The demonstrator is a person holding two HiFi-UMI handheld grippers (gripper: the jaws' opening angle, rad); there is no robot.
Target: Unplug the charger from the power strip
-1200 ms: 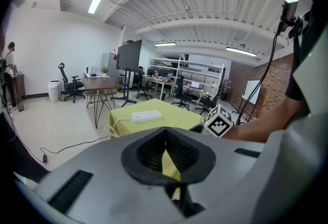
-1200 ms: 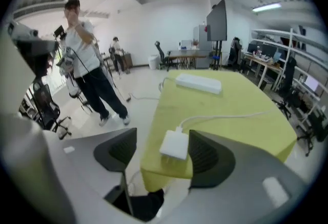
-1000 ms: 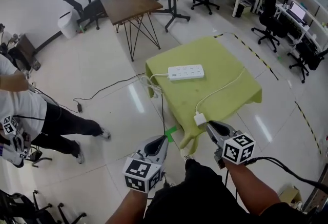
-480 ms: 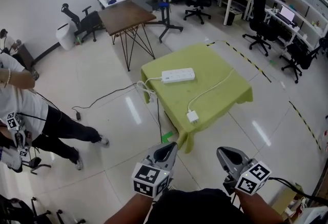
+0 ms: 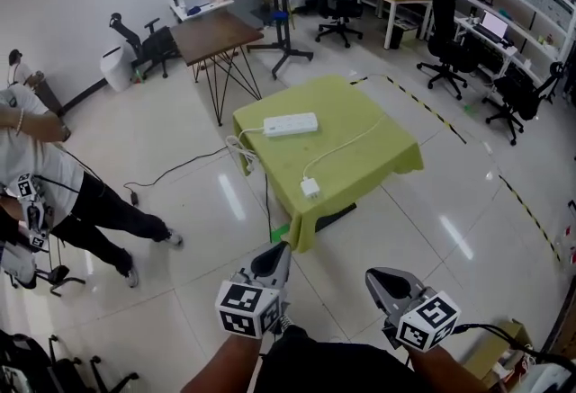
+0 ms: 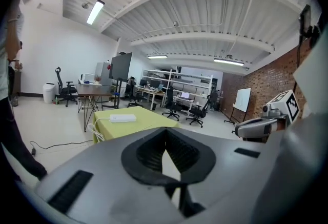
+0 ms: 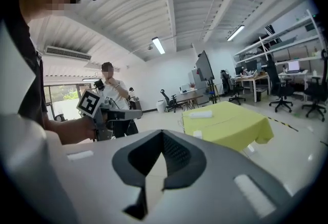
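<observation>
Two grippers, the left gripper [image 5: 274,249] and the right gripper [image 5: 376,276], have drawn back from the table [image 5: 378,148], both with jaws together and empty. The charger [image 5: 310,187] lies loose at the table's near edge, well apart from the power strip [image 5: 290,123] near its far left edge, so the unplugging looks done. Only open floor lies between. A person [image 5: 54,193] stands at far left, with a wooden table [image 5: 211,30] beyond.
</observation>
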